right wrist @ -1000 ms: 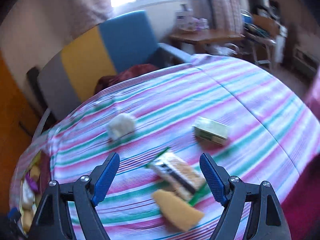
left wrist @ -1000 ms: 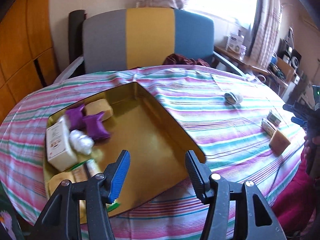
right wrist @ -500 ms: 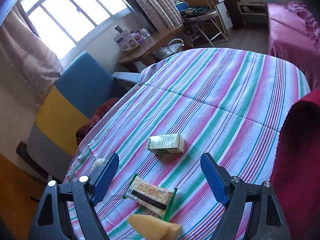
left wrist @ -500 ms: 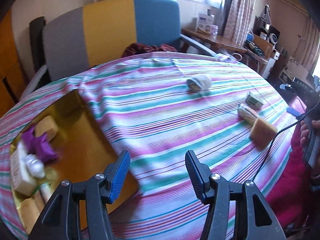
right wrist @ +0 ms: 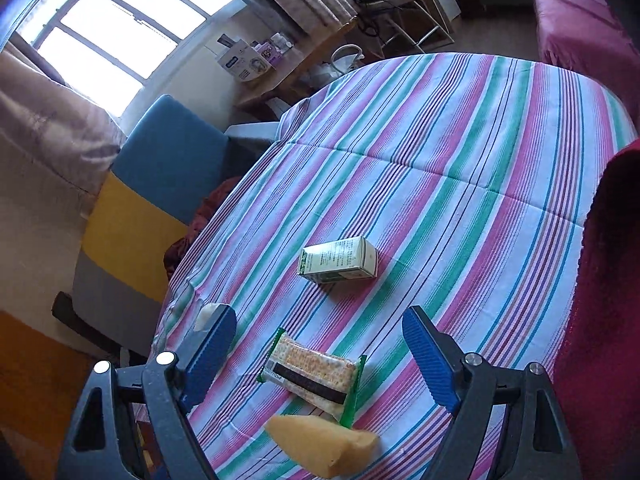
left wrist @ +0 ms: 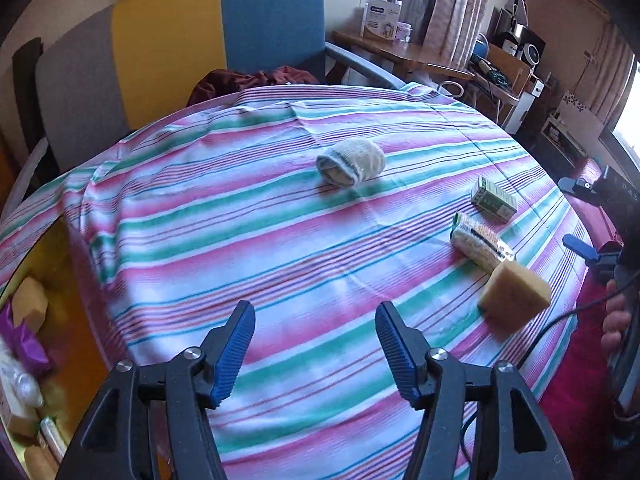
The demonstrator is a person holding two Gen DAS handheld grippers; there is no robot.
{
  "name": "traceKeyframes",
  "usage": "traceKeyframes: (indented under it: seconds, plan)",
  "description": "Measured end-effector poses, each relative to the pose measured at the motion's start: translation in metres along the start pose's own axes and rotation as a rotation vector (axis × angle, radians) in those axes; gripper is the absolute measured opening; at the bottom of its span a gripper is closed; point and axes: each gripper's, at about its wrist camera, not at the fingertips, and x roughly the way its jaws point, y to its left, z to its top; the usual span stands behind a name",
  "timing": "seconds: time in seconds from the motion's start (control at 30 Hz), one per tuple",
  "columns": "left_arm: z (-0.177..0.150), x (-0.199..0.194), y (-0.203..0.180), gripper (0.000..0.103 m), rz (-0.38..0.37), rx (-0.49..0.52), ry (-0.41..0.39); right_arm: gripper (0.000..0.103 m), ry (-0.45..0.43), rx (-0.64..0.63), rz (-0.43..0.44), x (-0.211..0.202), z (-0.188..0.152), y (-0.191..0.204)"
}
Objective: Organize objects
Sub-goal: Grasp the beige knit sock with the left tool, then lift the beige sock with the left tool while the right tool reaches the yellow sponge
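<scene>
On the striped tablecloth (left wrist: 248, 240) lie a rolled white sock (left wrist: 352, 162), a small green-and-white box (left wrist: 493, 199), a cracker packet (left wrist: 480, 242) and a yellow sponge (left wrist: 515, 300). My left gripper (left wrist: 314, 350) is open and empty above the cloth, well short of them. My right gripper (right wrist: 318, 354) is open and empty, hovering over the cracker packet (right wrist: 312, 372), with the sponge (right wrist: 324, 446) just below it and the box (right wrist: 340, 265) beyond. The sock (right wrist: 208, 314) peeks out behind the right gripper's left finger. The gold tray (left wrist: 60, 264) holding several items sits at far left.
A grey, yellow and blue chair (left wrist: 180, 40) stands behind the table with a dark red cloth (left wrist: 256, 80) on its seat. A wooden side table (left wrist: 400, 50) with boxes is at back right. The hand holding the right gripper (left wrist: 616, 316) is at the right edge.
My left gripper has swung right, from over the gold tray to the open cloth facing the loose items. My right gripper has risen and tilted, now looking down on the packet, box and sponge.
</scene>
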Motion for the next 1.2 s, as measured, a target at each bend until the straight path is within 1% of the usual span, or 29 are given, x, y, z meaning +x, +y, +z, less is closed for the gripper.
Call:
traceKeyframes:
  seconds: [0.07,0.17,0.3,0.4,0.47,0.53,0.6,0.73,0.83,0.9,0.93,0.97,1.0,1.03,1.1,1.17,1.2]
  plan:
    - [0.01,0.006,-0.004,0.073,-0.012,0.005,0.002,0.086,0.01,-0.001,0.007,0.001,-0.001,0.0]
    - [0.027,0.02,-0.01,0.079,-0.041,0.007,0.013,0.086,0.031,-0.01,0.022,0.005,-0.002,0.003]
    - [0.052,0.041,-0.014,0.082,-0.061,-0.02,0.025,0.087,0.055,-0.021,0.037,0.009,-0.004,0.006]
    - [0.072,0.059,-0.014,0.084,-0.114,-0.08,0.049,0.087,0.079,-0.018,0.048,0.013,-0.005,0.006]
    - [0.085,0.069,-0.017,0.086,-0.105,-0.093,0.04,0.087,0.094,-0.01,0.059,0.015,-0.005,0.005]
    - [0.098,0.078,-0.024,0.088,-0.057,-0.06,0.003,0.087,0.102,-0.006,0.066,0.016,-0.006,0.005]
    - [0.111,0.088,-0.035,0.092,-0.027,0.025,-0.024,0.087,0.114,-0.002,0.074,0.017,-0.006,0.004]
    - [0.127,0.111,-0.049,0.093,0.026,0.177,-0.018,0.087,0.149,0.004,0.088,0.024,-0.007,0.004]
    - [0.133,0.129,-0.055,0.093,0.085,0.262,-0.022,0.087,0.165,-0.002,0.09,0.027,-0.008,0.005]
    - [0.134,0.144,-0.059,0.093,0.106,0.308,0.004,0.087,0.171,-0.001,0.091,0.028,-0.009,0.005]
    - [0.134,0.152,-0.061,0.093,0.118,0.317,0.016,0.087,0.172,-0.003,0.088,0.029,-0.009,0.006]
    - [0.133,0.158,-0.062,0.09,0.125,0.321,0.026,0.087,0.174,-0.006,0.084,0.029,-0.009,0.006]
    - [0.132,0.165,-0.062,0.084,0.12,0.322,0.043,0.087,0.176,-0.007,0.08,0.03,-0.009,0.006]
    - [0.13,0.168,-0.06,0.07,0.085,0.307,0.055,0.087,0.178,-0.008,0.076,0.031,-0.009,0.005]
    - [0.125,0.164,-0.051,0.067,0.067,0.239,0.03,0.087,0.182,-0.012,0.067,0.032,-0.008,0.005]
    - [0.118,0.157,-0.044,0.064,0.043,0.216,0.018,0.087,0.189,-0.026,0.064,0.034,-0.009,0.006]
    - [0.112,0.151,-0.04,0.064,0.048,0.207,0.014,0.087,0.192,-0.032,0.063,0.034,-0.009,0.008]
